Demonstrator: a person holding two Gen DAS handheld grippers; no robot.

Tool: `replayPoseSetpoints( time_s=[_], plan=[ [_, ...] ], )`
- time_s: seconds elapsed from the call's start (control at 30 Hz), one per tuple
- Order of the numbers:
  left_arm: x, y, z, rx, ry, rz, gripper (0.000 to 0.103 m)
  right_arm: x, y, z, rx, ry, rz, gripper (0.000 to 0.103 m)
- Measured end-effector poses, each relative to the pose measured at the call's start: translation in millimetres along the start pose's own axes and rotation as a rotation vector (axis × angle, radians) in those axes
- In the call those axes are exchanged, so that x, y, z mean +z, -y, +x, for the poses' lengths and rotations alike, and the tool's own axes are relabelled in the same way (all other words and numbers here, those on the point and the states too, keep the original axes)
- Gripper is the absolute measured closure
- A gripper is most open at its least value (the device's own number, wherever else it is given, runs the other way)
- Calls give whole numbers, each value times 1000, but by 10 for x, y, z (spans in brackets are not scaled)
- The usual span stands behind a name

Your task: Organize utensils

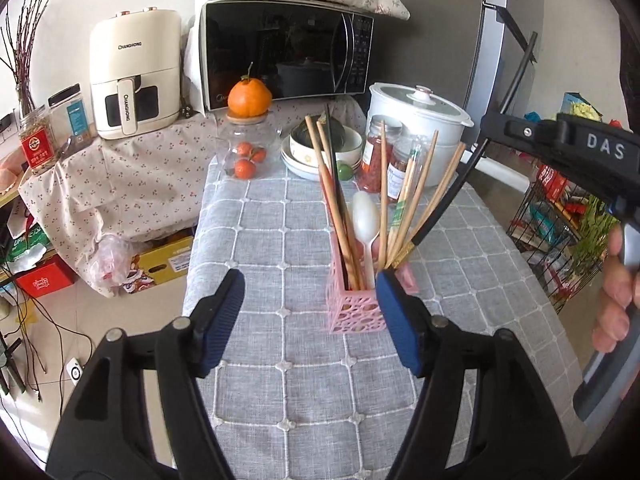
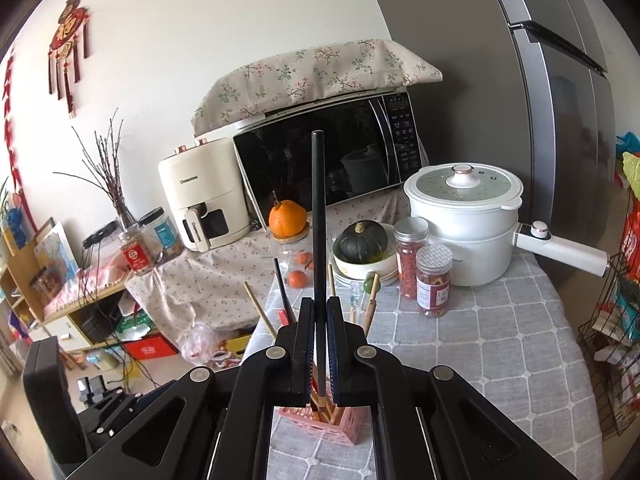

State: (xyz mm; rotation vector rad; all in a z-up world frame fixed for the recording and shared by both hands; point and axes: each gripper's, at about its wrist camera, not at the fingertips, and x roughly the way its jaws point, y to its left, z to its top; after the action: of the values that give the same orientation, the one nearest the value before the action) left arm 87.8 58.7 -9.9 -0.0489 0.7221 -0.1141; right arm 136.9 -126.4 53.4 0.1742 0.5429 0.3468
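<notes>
A pink openwork utensil holder (image 1: 356, 308) stands on the grey checked tablecloth (image 1: 304, 380). It holds several wooden chopsticks (image 1: 334, 216), a white plastic spoon (image 1: 366, 220) and a black chopstick (image 1: 440, 208) that leans right. My left gripper (image 1: 310, 316) is open and empty, with its right pad beside the holder. My right gripper (image 2: 319, 344) is shut on the black chopstick (image 2: 319, 216), directly above the holder (image 2: 320, 420), with the stick's lower end inside it. The right gripper's body also shows at the right of the left wrist view (image 1: 576, 148).
At the table's far end stand a white electric pot (image 2: 464, 216), two red-filled jars (image 2: 434, 280), stacked bowls with a dark squash (image 2: 362, 240), and a glass jar with an orange on top (image 1: 248, 140). A microwave (image 1: 284, 48) and an air fryer (image 1: 134, 72) are behind. A wire rack (image 1: 560, 216) is at the right.
</notes>
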Motion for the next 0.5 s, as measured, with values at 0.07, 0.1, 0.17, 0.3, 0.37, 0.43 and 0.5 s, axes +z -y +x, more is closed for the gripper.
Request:
replayPoseSetpoints(
  time_s=[0.07,0.1,0.17,0.3,0.37,0.43,0.5],
  plan=[
    [-25,-11,9,-2,-13,6,34,-43,12,114,-5,-22,10,97],
    [-33,-11,12,-2,-19,10,34,-62,22,169,-3,-35,18,97],
    [-46,-2,25,-4,-27,23,33,-103,42,277,15,-61,39,97],
    [-64,35,33,8,-39,40,31,-161,67,401,45,-96,62,95],
    [-69,53,18,17,-38,45,30,-157,68,386,42,-99,60,84],
    [-71,70,-12,26,-34,48,26,-135,81,319,39,-89,66,66],
    [-63,82,-59,33,-26,37,21,-121,134,205,30,-70,98,43]
  ],
)
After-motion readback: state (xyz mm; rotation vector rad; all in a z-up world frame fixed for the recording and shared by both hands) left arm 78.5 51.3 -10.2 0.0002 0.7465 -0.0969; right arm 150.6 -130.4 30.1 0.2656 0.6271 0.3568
